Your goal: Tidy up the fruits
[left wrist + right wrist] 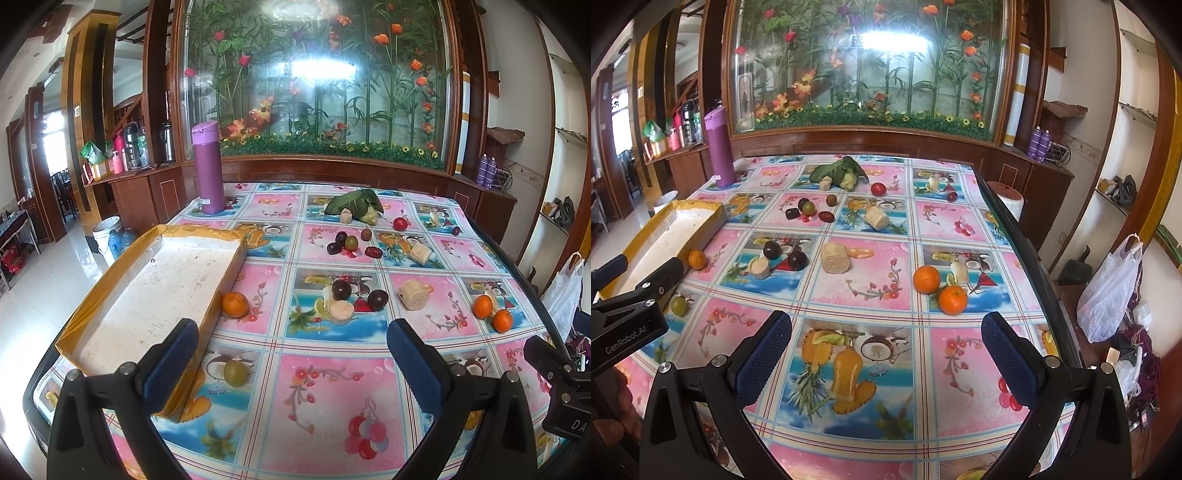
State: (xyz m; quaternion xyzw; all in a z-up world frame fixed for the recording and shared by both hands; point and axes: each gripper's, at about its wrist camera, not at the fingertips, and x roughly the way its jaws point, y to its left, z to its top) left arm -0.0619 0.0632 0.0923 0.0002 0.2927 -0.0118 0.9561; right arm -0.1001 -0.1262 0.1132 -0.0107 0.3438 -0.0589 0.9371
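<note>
A shallow yellow-edged tray (110, 280) lies empty on the table's left side; it also shows in the right wrist view (713, 221). An orange (235, 304) sits against its right wall and a green fruit (235, 373) by its near corner. Two dark passion fruits (341, 290) and pale corn-cob pieces (413, 294) lie mid-table. Two oranges (926, 279) (953, 300) sit right of centre. My left gripper (293, 354) is open and empty above the near table. My right gripper (886, 350) is open and empty, with the oranges just beyond it.
A purple flask (209, 168) stands at the far left of the table. A leafy cauliflower (356, 205), a tomato (400, 223) and small dark fruits (347, 242) lie at the back. A white plastic bag (1108, 295) hangs off the table's right edge.
</note>
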